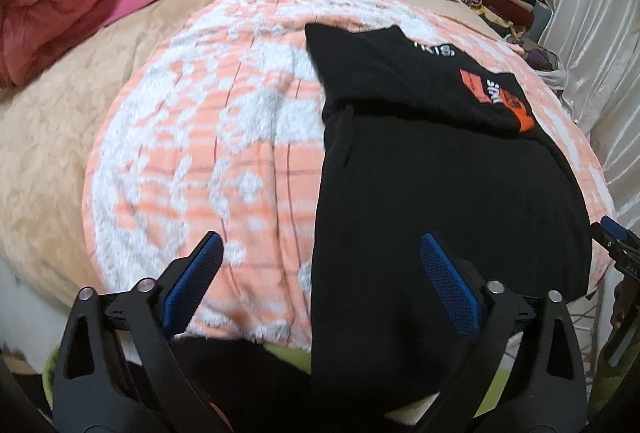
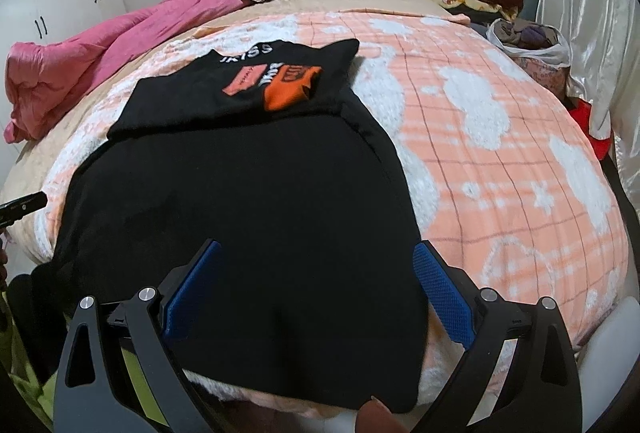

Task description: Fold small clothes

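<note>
Black T-shirt (image 2: 240, 201) lying flat on peach-and-white blanket (image 2: 500, 153) covering bed, top part folded over, print facing up. Left gripper (image 1: 320, 265) hovering, jaws spread wide, gripping nothing. Right gripper (image 2: 316, 269) hovering over hem, jaws wide, empty.

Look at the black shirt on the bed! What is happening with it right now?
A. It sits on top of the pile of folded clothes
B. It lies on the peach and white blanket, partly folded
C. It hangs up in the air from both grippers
B: the black shirt lies on the peach and white blanket, its printed end folded back over itself, and both grippers are open with nothing between their fingers.
</note>
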{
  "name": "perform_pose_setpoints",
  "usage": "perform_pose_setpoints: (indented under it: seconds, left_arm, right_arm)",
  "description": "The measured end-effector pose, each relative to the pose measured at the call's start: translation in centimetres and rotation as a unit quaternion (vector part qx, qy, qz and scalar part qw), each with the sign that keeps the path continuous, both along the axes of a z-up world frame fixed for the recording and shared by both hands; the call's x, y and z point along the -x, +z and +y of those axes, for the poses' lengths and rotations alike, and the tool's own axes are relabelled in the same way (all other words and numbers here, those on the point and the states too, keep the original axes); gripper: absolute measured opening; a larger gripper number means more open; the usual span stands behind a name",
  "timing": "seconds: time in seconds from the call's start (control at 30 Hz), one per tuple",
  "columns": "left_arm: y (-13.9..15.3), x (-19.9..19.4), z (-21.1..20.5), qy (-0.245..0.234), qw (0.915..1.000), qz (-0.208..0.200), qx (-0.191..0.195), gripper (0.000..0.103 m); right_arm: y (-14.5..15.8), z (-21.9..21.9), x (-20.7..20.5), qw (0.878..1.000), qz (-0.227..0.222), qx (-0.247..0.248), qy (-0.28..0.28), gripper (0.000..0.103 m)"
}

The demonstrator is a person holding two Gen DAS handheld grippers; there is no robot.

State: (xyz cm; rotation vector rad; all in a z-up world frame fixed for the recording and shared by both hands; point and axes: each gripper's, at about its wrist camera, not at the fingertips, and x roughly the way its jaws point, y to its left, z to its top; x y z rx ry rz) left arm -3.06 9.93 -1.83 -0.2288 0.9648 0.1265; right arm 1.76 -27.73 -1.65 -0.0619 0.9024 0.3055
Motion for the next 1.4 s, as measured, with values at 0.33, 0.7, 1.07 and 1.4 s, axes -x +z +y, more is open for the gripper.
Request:
perform_pose_setpoints:
  seconds: [0.33, 0.7, 1.07, 1.4]
  left_arm:
    - [-1.6, 2.3, 0.0, -0.019, 0.9985, 0.025, 0.044, 0.065]
    - [-4.8, 3.5, -1.4, -0.039, 0.9932, 0.073, 0.083, 0.052]
    - [-5.5, 3.3, -2.3, -0.049, 0.991, 0.085, 0.09, 0.034]
    - [-6.0, 3.3, -2.3, -0.045, 0.9903, 0.091, 0.095, 0.034]
  right_arm:
    - [-1.4, -2.1, 1.4, 1.0, 0.02, 0.01, -0.012, 0.095]
    - [-2.7, -4.6, 2.9, 0.999, 0.045, 0.007, -0.022, 0.095]
    - [-3.7, -6.6, 3.9, 0.996, 0.078, -0.029, -0.027, 0.094]
    - [-5.4, -6.7, 3.3, 0.993, 0.104, -0.048, -0.02, 0.065]
